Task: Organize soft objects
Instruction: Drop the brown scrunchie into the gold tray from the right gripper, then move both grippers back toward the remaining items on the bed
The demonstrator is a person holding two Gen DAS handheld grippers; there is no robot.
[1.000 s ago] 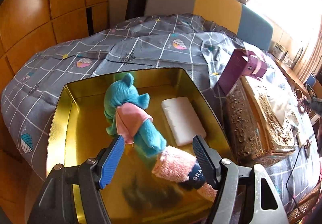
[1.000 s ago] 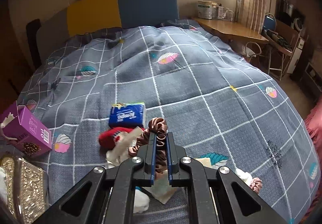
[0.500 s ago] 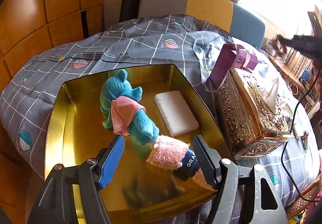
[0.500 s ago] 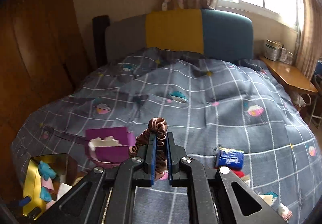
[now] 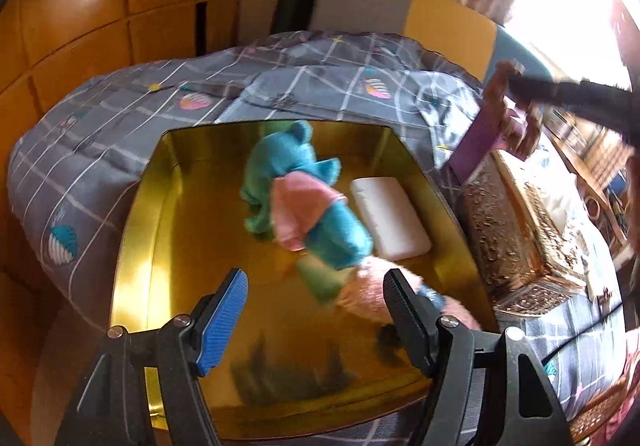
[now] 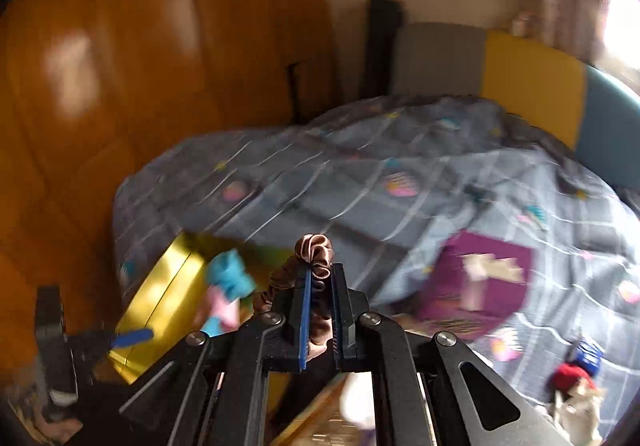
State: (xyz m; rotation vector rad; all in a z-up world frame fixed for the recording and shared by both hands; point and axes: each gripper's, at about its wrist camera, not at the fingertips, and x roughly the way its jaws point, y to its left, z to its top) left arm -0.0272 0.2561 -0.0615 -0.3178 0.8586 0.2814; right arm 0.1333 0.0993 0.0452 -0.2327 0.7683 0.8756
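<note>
A gold tin [image 5: 136, 213] lies on the bed and holds a teal plush toy [image 5: 288, 161] in a pink shirt, a white pad [image 5: 390, 217] and a pink fuzzy sock [image 5: 368, 294]. My left gripper [image 5: 316, 306] hovers open over the tin's near end with nothing between its fingers. My right gripper [image 6: 320, 294] is shut on a brown satin scrunchie [image 6: 314, 250], held in the air to the right of the tin [image 6: 160, 298]. In the left wrist view that right gripper [image 5: 516, 79] shows blurred at the upper right, above the purple box.
An ornate gold tissue box [image 5: 520, 221] stands right of the tin, with a purple box [image 6: 476, 286] behind it. A red plush item [image 6: 568, 374] and a blue tissue pack [image 6: 588, 354] lie farther right on the grey quilt [image 5: 120, 133]. Wooden wardrobe panels [image 6: 100, 85] line the left.
My right gripper has swung left across the bed with the scrunchie, from the pile of small items toward the tin, rolling as it went. My left gripper shifted slightly over the tin.
</note>
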